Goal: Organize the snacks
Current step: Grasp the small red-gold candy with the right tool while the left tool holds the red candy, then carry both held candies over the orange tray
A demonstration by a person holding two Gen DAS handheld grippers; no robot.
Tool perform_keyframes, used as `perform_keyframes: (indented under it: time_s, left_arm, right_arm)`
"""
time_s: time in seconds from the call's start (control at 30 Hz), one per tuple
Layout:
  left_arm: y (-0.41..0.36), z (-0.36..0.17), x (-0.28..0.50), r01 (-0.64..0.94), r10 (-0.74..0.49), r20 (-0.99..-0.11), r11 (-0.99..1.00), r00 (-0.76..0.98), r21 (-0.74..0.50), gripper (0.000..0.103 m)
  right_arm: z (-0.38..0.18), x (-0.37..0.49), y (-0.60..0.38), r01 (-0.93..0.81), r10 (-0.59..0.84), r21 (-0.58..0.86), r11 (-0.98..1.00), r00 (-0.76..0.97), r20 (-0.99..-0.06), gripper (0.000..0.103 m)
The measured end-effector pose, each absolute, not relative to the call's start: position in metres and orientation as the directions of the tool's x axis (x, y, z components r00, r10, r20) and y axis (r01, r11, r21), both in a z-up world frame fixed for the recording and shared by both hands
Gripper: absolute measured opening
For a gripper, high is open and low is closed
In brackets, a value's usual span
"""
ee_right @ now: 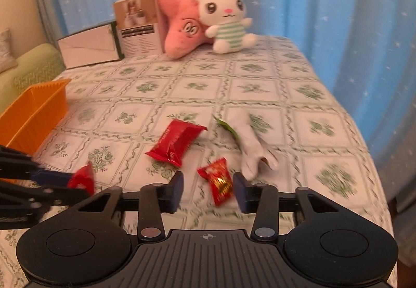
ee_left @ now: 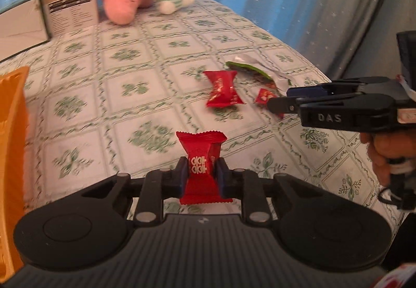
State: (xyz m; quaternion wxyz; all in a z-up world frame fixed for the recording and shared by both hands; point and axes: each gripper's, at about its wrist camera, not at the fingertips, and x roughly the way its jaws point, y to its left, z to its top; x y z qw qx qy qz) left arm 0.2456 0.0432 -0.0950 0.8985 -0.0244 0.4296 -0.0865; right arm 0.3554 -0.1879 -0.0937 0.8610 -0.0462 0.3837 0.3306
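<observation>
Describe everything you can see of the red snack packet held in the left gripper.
The red snack packet is a shiny, foil-like pillow wrapper with crimped, zigzag-cut ends and white lettering printed on its front. It stands roughly upright, pinched at its narrow waist between the two blue-padded fingers of the left gripper, so both ends flare out above and below. It is lifted off the floral tablecloth and touches only the finger pads. In the right wrist view it shows as a blurred red shape at the left.
</observation>
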Motion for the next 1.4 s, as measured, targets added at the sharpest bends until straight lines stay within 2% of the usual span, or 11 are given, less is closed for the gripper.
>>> perform_keyframes:
  time_s: [0.13, 0.23, 0.3, 0.5, 0.9, 1.4]
  left_arm:
    - [0.05, -0.094, 0.236, 0.111, -0.169, -0.764, 0.986, 0.623, -0.128, 0.02]
    - [0.054, -0.093, 0.232, 0.102, -0.172, -0.761, 0.985, 0.626, -0.139, 0.02]
    - [0.055, -0.092, 0.23, 0.096, -0.171, -0.76, 0.985, 0.627, -0.142, 0.02]
    - [0.054, -0.086, 0.217, 0.08, -0.164, -0.752, 0.986, 0.638, -0.148, 0.02]
    - [0.057, -0.049, 0.159, 0.01, -0.114, -0.733, 0.99, 0.67, -0.144, 0.02]
    - [0.077, 0.005, 0.075, -0.042, -0.04, -0.69, 0.994, 0.723, -0.101, 0.02]
  right_arm:
    - [-0.105, 0.364, -0.173, -0.636, 0.486, 0.078, 0.768, 0.498, -0.718, 0.04]
    - [-0.115, 0.367, -0.167, -0.642, 0.463, 0.055, 0.765, 0.488, -0.74, 0.032]
    - [-0.116, 0.365, -0.167, -0.634, 0.453, 0.049, 0.771, 0.494, -0.742, 0.022]
    - [-0.103, 0.34, -0.167, -0.567, 0.425, 0.075, 0.82, 0.517, -0.743, 0.021]
    - [-0.038, 0.241, -0.171, -0.468, 0.486, 0.244, 0.849, 0.513, -0.708, 0.021]
    - [0.02, 0.151, -0.142, -0.544, 0.558, 0.259, 0.798, 0.503, -0.66, 0.021]
